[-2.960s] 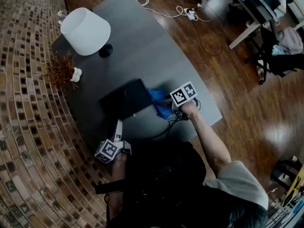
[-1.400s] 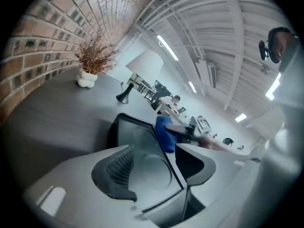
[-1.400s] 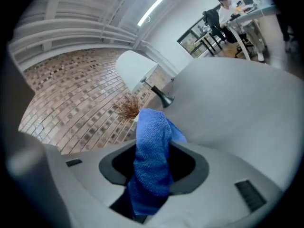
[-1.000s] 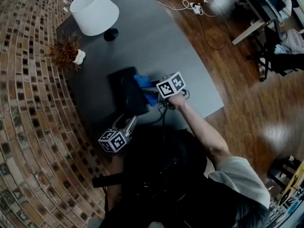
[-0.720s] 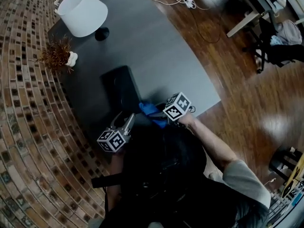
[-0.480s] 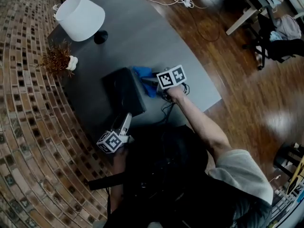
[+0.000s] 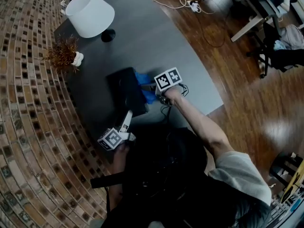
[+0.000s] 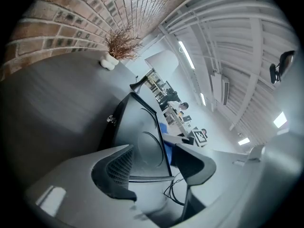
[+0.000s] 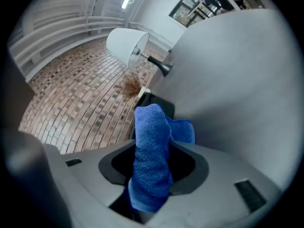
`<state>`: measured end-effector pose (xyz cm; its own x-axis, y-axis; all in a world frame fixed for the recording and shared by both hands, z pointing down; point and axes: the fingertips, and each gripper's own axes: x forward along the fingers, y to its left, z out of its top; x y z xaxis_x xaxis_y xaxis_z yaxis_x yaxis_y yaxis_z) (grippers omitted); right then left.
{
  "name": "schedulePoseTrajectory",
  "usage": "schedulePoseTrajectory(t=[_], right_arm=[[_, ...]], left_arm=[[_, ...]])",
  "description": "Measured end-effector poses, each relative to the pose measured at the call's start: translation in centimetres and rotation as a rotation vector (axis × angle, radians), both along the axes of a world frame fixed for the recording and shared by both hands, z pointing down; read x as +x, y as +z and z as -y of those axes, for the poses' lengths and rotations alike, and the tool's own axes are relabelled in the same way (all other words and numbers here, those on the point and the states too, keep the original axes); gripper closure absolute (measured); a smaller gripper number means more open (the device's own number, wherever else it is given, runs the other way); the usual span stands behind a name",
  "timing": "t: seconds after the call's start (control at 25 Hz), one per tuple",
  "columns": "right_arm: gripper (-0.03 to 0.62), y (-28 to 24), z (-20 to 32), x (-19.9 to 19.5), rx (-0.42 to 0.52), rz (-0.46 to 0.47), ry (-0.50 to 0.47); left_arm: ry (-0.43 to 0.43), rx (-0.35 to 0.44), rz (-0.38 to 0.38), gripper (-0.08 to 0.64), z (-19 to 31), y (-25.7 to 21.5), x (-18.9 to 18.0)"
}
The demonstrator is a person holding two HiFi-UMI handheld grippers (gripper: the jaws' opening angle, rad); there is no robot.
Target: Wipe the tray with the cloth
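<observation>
A black tray [image 7: 124, 91] rests on the grey table [image 7: 166, 42], tipped up on one long edge. My left gripper [image 7: 127, 118] is at its near end. In the left gripper view the tray's [image 8: 137, 137] near edge sits between the jaws of that gripper [image 8: 152, 151], which looks shut on it. My right gripper [image 7: 151, 87] is on the tray's right side, shut on a blue cloth [image 7: 142, 78] that lies against the tray. In the right gripper view the cloth [image 9: 152, 127] bulges up between the jaws of this gripper [image 9: 154, 153], with the tray [image 9: 161, 106] just behind.
A white lamp [image 7: 90, 14] and a small dried plant [image 7: 61, 56] stand at the table's far left, by the brick wall. A black cable [image 7: 166, 110] trails near the table's front edge. Desks and chairs [image 7: 275, 42] stand on the wood floor to the right.
The tray lay flat three seconds ago and now stands tipped. My right gripper swept the cloth down to the tray's near end, then back up along its right side. The left gripper kept its place.
</observation>
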<state>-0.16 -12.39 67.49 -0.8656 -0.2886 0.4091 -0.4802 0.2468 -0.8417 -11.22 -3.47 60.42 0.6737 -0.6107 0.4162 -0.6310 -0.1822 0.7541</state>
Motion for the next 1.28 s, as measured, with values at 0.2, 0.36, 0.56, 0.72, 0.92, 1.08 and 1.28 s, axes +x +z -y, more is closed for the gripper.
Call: schedulePoseTrajectory(t=[0.2,0.36,0.56,0.72,0.92,1.08,1.28], right_arm=[[0.415,-0.2,-11.5,-1.3,-0.060,0.048,-0.115],[0.414,-0.5,-17.0,-1.5,-0.095,0.044,-0.268],[0.416,-3.3,-7.7,2.6,0.115,-0.137,-0.239],[0.414,-7.1,5.0,3.4,0.327,-0.268,-0.116],[0.414,-6.4,14.1,-2.3,0.456,-0.475,-0.329],[0.423,-2.6,13.6,-5.4,0.389,-0.580,-0.669],[0.434,-2.5,12.4,-4.0,0.188,-0.391,-0.664]], left_arm=[[-0.029,0.006,0.008,0.304,0.1,0.0,-0.2],[-0.052,0.005,-0.001,0.304,0.0,0.2,-0.3],[-0.081,-0.023,-0.005,0.318,-1.3,-0.4,-1.6],[-0.101,-0.190,-0.058,0.331,-4.3,0.1,-3.6],[-0.109,-0.357,-0.257,0.328,-5.4,2.8,-1.3],[-0.166,-0.342,-0.293,0.308,-4.2,3.7,-1.0],[-0.233,-0.267,-0.210,0.299,-2.1,3.6,-3.9]])
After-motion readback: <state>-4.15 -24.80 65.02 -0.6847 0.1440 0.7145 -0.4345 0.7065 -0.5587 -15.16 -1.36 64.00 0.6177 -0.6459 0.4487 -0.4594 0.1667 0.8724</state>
